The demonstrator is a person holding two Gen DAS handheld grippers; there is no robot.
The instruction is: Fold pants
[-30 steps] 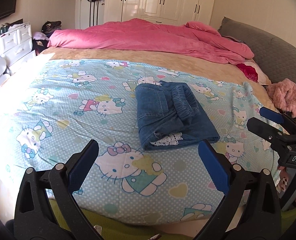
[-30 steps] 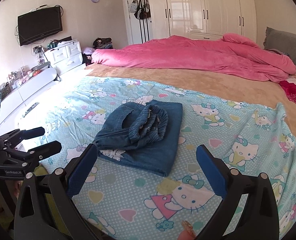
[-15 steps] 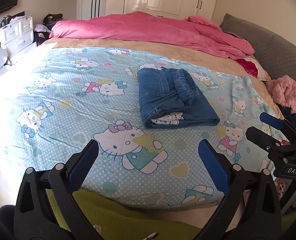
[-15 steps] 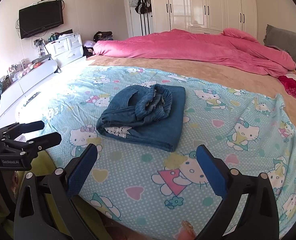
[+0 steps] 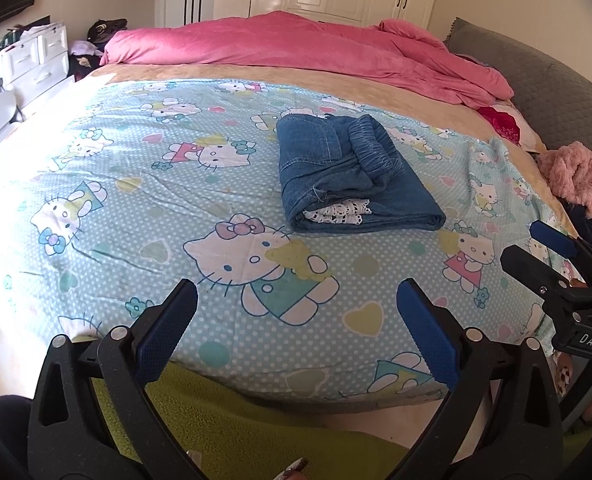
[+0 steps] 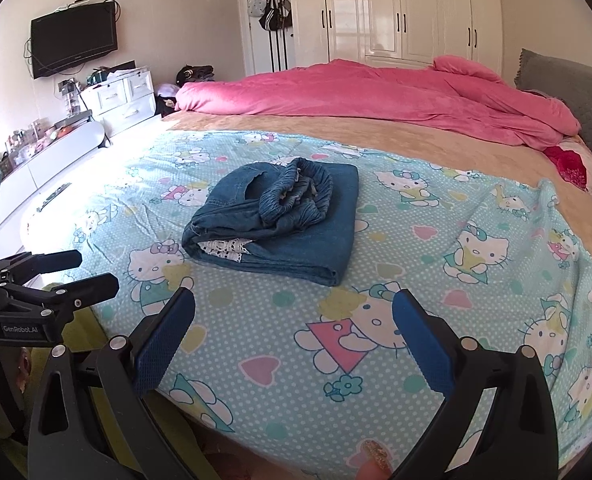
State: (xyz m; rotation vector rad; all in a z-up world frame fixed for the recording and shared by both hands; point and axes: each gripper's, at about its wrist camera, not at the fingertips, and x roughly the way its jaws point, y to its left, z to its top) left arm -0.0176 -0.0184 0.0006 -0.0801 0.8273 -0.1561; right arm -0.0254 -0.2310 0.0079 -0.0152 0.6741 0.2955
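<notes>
My left gripper [image 5: 296, 320] wide open, empty, hovering at near edge of bed, well short of pants. My right gripper [image 6: 293, 330] likewise spread, nothing between pads. Denim pants [image 5: 348, 178] lying folded in compact bundle mid-bed on cartoon-cat sheet [image 5: 143, 184], elastic waistband bunched on top, white lace trim [image 5: 336, 216] showing at near end. Pink duvet [image 5: 304, 52] heaped along far side. Green blanket [image 5: 231, 416] below sheet edge. I see each gripper from other's camera, both apart from pants
</notes>
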